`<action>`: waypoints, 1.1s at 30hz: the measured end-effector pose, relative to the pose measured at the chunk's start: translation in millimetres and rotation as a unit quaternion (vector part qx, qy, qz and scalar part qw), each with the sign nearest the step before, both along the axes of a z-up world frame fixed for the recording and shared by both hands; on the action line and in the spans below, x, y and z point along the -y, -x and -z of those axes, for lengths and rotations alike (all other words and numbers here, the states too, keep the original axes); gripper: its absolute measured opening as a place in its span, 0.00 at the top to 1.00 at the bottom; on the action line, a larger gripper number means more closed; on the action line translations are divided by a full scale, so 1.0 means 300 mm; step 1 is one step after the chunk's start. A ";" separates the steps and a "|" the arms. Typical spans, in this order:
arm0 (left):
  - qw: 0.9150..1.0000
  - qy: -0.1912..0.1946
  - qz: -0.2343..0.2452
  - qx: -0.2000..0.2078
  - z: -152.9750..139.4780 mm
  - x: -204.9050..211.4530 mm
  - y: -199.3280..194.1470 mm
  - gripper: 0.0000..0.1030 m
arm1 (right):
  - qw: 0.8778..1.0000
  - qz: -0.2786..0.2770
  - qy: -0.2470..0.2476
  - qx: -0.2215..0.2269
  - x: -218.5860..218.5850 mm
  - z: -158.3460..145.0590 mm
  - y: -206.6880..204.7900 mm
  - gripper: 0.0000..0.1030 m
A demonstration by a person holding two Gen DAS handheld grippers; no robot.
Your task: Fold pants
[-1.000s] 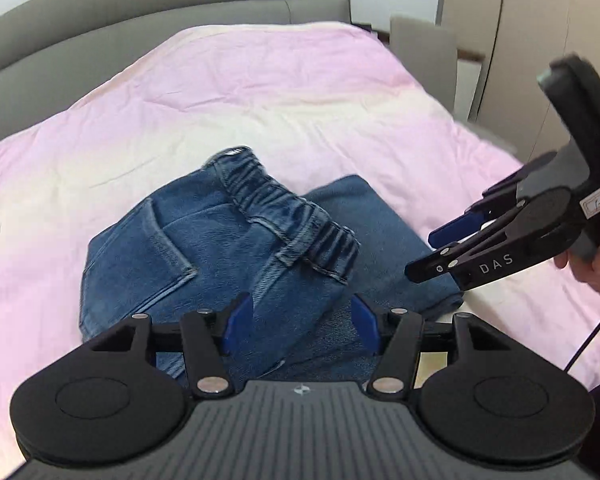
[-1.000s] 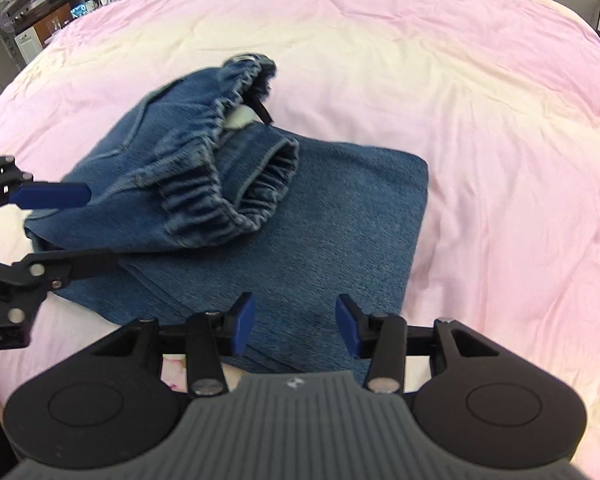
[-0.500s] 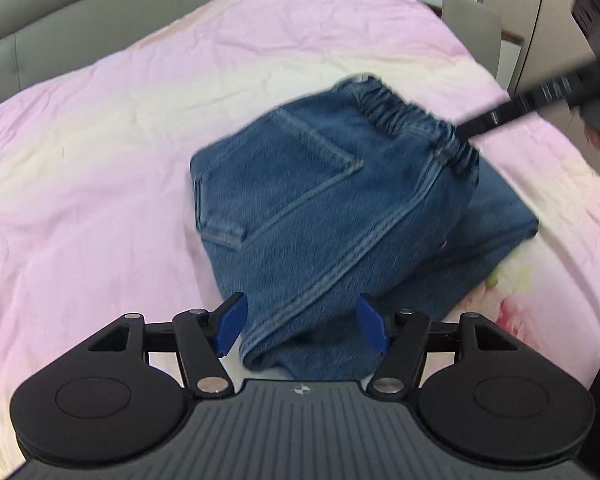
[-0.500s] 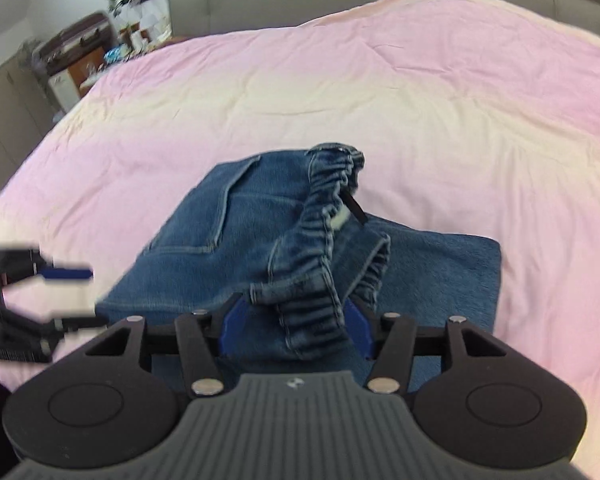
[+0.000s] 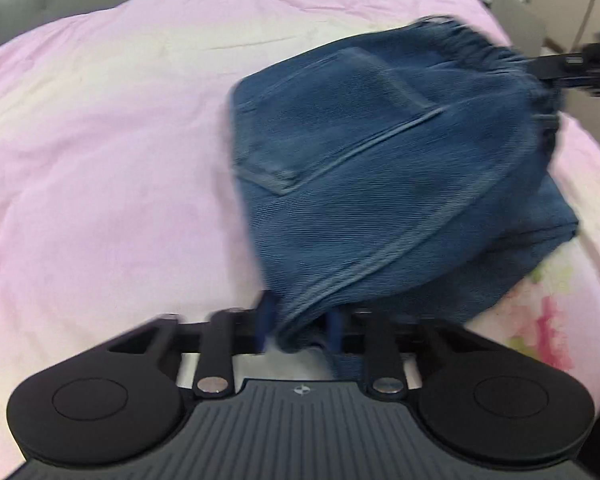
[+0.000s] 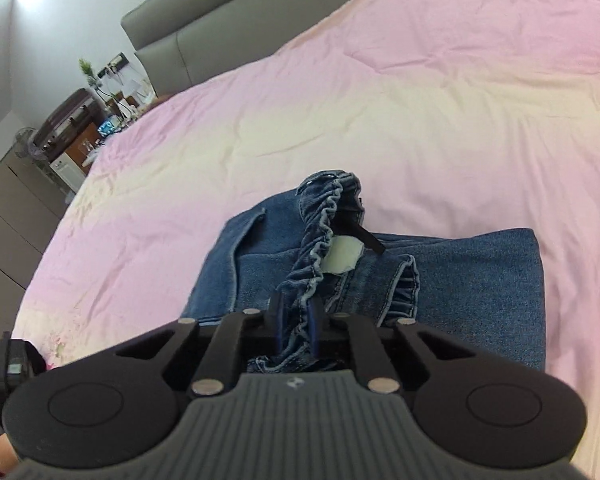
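Left gripper: the left gripper (image 5: 300, 326), at the lower centre of its own view, was clamped on a bunched denim edge, blue pads pressed close on either side of the cloth.
Right gripper: the right gripper (image 6: 296, 330), at the lower centre of the right wrist view, was pinched narrow on the elastic waistband (image 6: 320, 240); in the left wrist view its black fingers reached in from the upper right edge, touching the gathered band.
Jeans: the blue jeans (image 5: 380, 168) sat right of centre in the left view, the upper part with a back pocket (image 5: 332, 120) raised over a flatter folded layer; that frame was blurred. A white label (image 6: 342, 258) showed inside the waistband.
Containers: none could be made out.
Surface: a pink and cream bedspread (image 6: 380, 100) lay under the jeans, with a floral print at the lower right of the left view.
Room: a grey headboard (image 6: 220, 20) ran across the upper left of the right view; a cluttered bedside cabinet (image 6: 76, 132) stood at the left.
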State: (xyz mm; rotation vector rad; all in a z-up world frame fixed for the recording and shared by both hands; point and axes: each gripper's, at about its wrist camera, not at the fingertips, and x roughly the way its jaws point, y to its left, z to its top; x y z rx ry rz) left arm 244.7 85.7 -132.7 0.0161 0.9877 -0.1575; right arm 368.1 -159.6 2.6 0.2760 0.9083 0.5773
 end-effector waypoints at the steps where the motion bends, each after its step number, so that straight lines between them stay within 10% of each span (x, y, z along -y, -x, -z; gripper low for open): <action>1: 1.000 0.008 -0.001 -0.005 0.003 -0.015 0.002 0.79 | 1.000 0.000 0.001 0.002 0.013 -0.008 0.029 1.00; 11: 0.999 -0.009 -0.001 -0.040 0.027 -0.028 -0.004 0.81 | 0.994 0.031 0.031 -0.099 0.085 0.287 0.139 1.00; 17: 0.999 -0.016 0.024 -0.027 -0.087 -0.010 0.029 0.76 | 0.999 0.000 0.015 -0.036 0.078 0.198 0.177 1.00; 22: 0.998 -0.027 0.055 -0.004 -0.201 0.078 0.033 0.72 | 0.995 -0.020 -0.055 -0.086 0.098 0.190 0.199 1.00; 27: 0.999 -0.015 0.041 -0.001 -0.223 0.090 -0.029 0.69 | 0.995 -0.005 0.035 -0.098 0.086 0.263 0.200 1.00; 33: 0.999 -0.020 0.049 -0.012 -0.197 0.159 -0.084 0.69 | 0.994 0.009 0.001 -0.106 0.109 0.267 0.170 0.87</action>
